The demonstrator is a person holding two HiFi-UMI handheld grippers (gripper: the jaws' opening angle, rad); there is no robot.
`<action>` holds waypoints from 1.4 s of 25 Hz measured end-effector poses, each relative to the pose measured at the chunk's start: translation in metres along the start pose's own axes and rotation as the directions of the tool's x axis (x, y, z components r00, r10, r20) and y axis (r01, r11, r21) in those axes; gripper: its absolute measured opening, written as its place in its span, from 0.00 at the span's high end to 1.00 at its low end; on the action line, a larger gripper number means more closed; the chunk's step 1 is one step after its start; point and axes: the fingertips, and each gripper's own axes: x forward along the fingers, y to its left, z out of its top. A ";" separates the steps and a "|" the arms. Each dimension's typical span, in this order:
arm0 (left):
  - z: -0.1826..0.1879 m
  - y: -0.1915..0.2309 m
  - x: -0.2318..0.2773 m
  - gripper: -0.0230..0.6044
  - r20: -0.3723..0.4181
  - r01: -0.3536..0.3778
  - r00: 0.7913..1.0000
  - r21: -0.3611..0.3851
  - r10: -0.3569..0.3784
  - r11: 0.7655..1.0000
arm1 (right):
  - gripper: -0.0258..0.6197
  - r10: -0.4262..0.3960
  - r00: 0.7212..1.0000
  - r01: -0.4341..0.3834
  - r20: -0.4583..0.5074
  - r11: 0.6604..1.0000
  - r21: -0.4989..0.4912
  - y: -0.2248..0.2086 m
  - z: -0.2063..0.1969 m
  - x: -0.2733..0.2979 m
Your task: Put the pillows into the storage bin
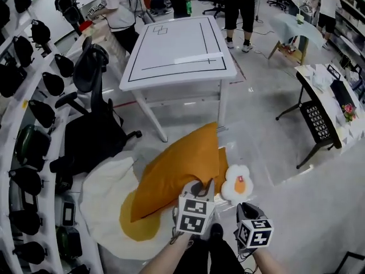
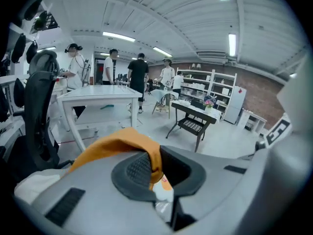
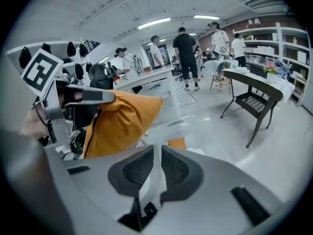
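Note:
A big orange pillow (image 1: 177, 173) hangs tilted above the floor, and my left gripper (image 1: 204, 188) is shut on its lower corner. In the left gripper view the orange cloth (image 2: 115, 143) is pinched between the pads of that gripper (image 2: 155, 169). My right gripper (image 1: 245, 206) is shut on a small white flower-shaped pillow (image 1: 236, 182) with an orange centre. White fabric (image 3: 152, 182) sits between its pads (image 3: 176, 168). The clear storage bin (image 1: 263, 153) stands on the floor just beyond both pillows. A large fried-egg pillow (image 1: 111, 207) lies on the floor at the left.
A white table (image 1: 177, 44) stands ahead, beyond the bin. A black office chair (image 1: 91, 124) and a white rack of dark gear (image 1: 31, 130) line the left side. A black side table (image 1: 319, 124) is at the right. Several people stand at the back.

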 end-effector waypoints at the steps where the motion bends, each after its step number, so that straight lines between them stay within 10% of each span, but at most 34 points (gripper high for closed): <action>1: 0.011 -0.004 0.002 0.90 0.015 0.008 1.000 0.009 -0.009 1.000 | 0.89 -0.007 1.000 0.007 0.003 1.000 0.011 -0.004 0.000 -0.003; 35: 0.178 -0.140 0.107 0.90 0.162 0.274 0.946 0.065 -0.281 0.960 | 0.89 -0.197 0.979 0.178 0.057 0.954 0.243 -0.130 -0.006 -0.064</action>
